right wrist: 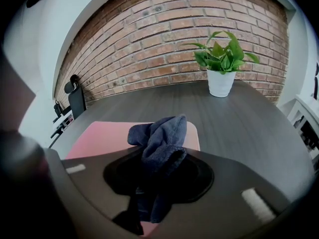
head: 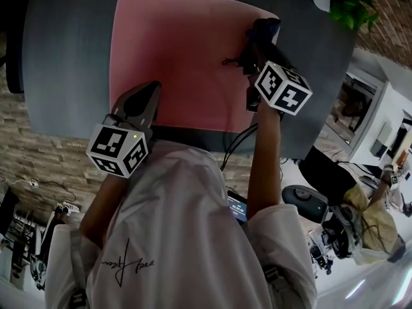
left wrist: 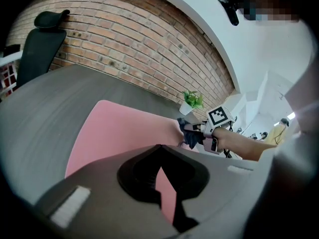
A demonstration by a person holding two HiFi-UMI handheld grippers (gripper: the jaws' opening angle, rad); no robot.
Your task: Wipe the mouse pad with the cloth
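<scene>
From the head view: one pink mouse pad (head: 174, 56) lies on one dark table (head: 64, 56). There are two grippers. The left gripper (head: 152, 90) is at the pad's near edge. The right gripper (head: 255, 44) is at the pad's right edge with one dark blue cloth (head: 265, 26).

In the left gripper view, the jaws are pressed together with nothing between them. The pink pad lies under them.

In the right gripper view, the jaws squeeze the cloth (right wrist: 159, 148) over the pad's corner. One plant (right wrist: 222, 68) stands well apart by the brick wall (right wrist: 149, 44). Bare table lies past the pad.
</scene>
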